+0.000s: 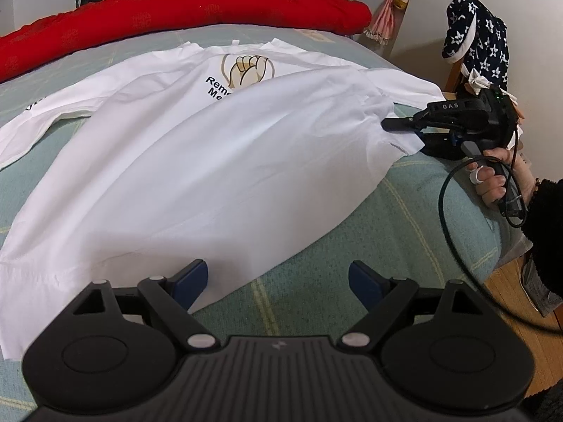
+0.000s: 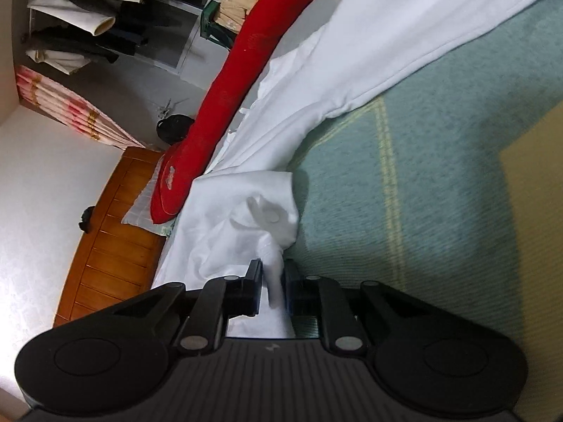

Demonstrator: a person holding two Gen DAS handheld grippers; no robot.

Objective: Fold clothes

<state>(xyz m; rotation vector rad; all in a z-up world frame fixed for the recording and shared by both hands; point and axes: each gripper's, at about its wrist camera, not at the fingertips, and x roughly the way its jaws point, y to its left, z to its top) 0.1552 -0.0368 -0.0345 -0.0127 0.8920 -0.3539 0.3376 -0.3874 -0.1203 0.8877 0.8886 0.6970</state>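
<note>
1. Left gripper (image 1: 278,283) hovering above the green bed cover (image 1: 404,218), jaws wide apart, holding nothing.
2. White shirt (image 1: 197,147) lying spread on the cover.
3. Right gripper (image 2: 273,283) pinching the shirt's bunched edge, jaws clamped together on the cloth.
4. Red bolster (image 1: 169,14) lying beyond.

Domestic bedroom. A bed (image 1: 404,218) covered in a pale green checked sheet fills most of both views, with a long red bolster (image 1: 176,10) along its far edge and a wooden headboard (image 2: 105,239) at one end. Garments hang on a rail (image 2: 88,17) against the wall (beside a pink patterned curtain (image 2: 63,105)). A star-printed navy garment (image 1: 478,38) is draped over a wooden chair; the floor (image 1: 520,316) is wood plank.
</note>
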